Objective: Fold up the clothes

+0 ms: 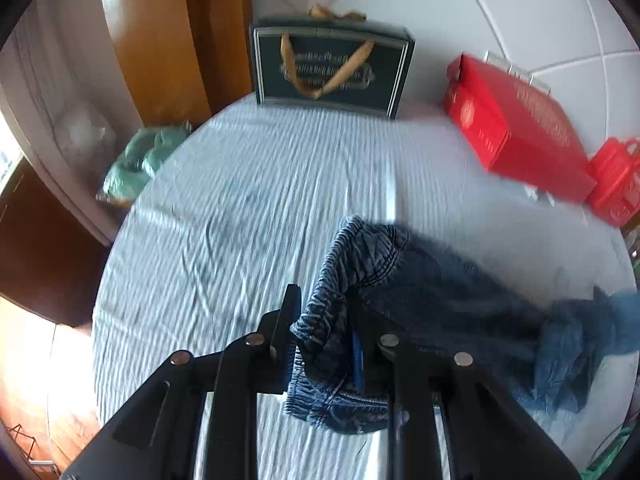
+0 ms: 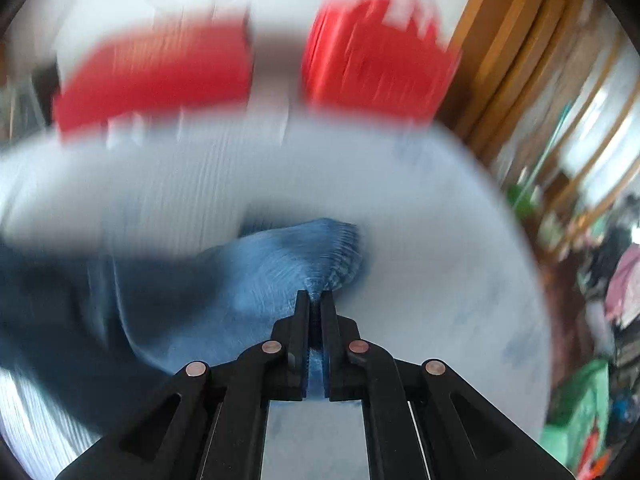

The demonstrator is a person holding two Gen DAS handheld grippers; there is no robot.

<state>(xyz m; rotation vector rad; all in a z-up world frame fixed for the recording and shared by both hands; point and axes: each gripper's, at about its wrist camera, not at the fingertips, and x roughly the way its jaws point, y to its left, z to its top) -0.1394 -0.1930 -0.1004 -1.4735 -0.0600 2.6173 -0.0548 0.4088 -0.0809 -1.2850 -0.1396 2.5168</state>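
Denim trousers (image 1: 432, 280) lie across the near right part of a bed with a pale blue crinkled sheet (image 1: 240, 200), their elastic waistband bunched at the near middle and the fabric trailing off to the right; the left gripper (image 1: 324, 312) has its jaws closed onto that gathered waistband, the cloth filling the narrow gap between the two black fingers; in the right wrist view, heavily blurred, the right gripper (image 2: 316, 300) has its jaws nearly together on a thin edge of the lighter blue denim (image 2: 280, 264), a strip of which shows between the pads; the garment spreads from that pinch toward the left. At the far side of the bed a dark gift bag (image 1: 332, 66) with tan handles stands upright; a red box (image 1: 516, 128) lies to the right of it, with a second red container (image 1: 616, 180) just beside that at the right edge; a green bundle of cloth (image 1: 144, 160) sits off the bed's left edge.
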